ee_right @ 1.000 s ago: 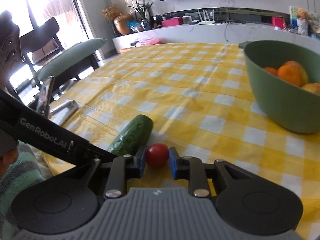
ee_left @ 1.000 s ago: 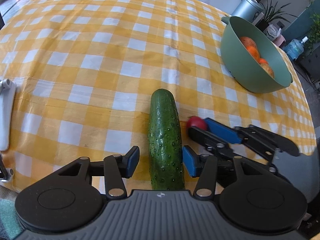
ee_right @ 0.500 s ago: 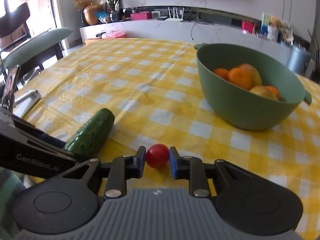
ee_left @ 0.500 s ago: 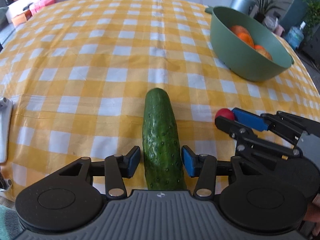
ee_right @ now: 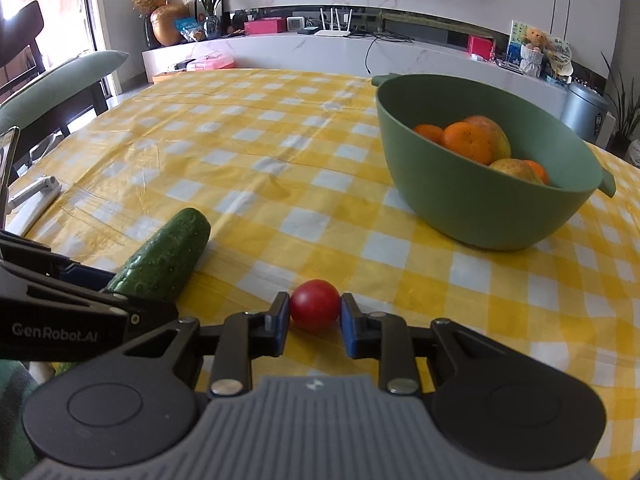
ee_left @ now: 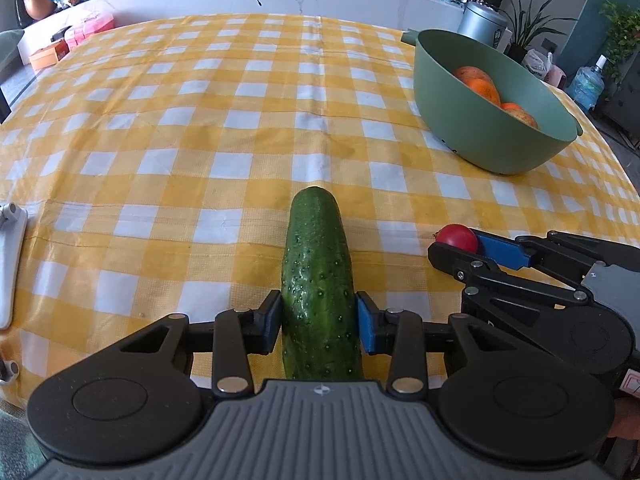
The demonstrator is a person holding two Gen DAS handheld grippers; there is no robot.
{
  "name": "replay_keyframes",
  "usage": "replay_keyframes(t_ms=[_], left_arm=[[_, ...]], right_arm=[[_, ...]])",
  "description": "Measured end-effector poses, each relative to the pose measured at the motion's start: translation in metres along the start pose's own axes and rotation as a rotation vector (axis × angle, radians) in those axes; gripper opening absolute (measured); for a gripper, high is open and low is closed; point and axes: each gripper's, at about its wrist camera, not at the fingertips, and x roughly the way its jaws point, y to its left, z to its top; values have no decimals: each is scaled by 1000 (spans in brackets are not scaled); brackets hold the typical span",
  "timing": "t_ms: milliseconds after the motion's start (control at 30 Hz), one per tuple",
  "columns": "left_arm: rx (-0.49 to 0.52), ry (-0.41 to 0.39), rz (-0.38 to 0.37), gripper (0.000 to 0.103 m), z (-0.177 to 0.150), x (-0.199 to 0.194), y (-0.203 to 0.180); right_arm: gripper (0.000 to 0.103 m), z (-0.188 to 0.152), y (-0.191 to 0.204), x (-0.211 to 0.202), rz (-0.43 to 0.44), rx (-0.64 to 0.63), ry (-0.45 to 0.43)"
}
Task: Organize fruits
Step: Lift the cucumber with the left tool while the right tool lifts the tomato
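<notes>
At the bottom centre of the left view, the left tool [ee_left: 318, 322] pinches the cucumber [ee_left: 318, 280], which points up the frame. At the bottom centre of the right view, the right tool [ee_right: 314, 324] pinches the red tomato [ee_right: 315, 305]. Farther, at the right, the green bowl [ee_right: 472, 208] with oranges [ee_right: 468, 142] stands on the table [ee_right: 248, 152].

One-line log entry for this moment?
left gripper: shut on cucumber | right gripper: shut on tomato | bowl: holds oranges
</notes>
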Motion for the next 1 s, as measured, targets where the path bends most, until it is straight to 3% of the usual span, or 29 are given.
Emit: replay_keyframes(t_ms=[467, 700, 1000], left_arm=[[32, -74, -18, 43, 9, -29, -13], [67, -153, -33, 43, 29, -48, -31], [135, -224, -77, 42, 64, -60, -68]], right_arm=[[22, 4, -4, -24, 28, 28, -87], [22, 9, -18, -47, 35, 58, -136], [22, 31, -49, -86, -21, 43, -261]])
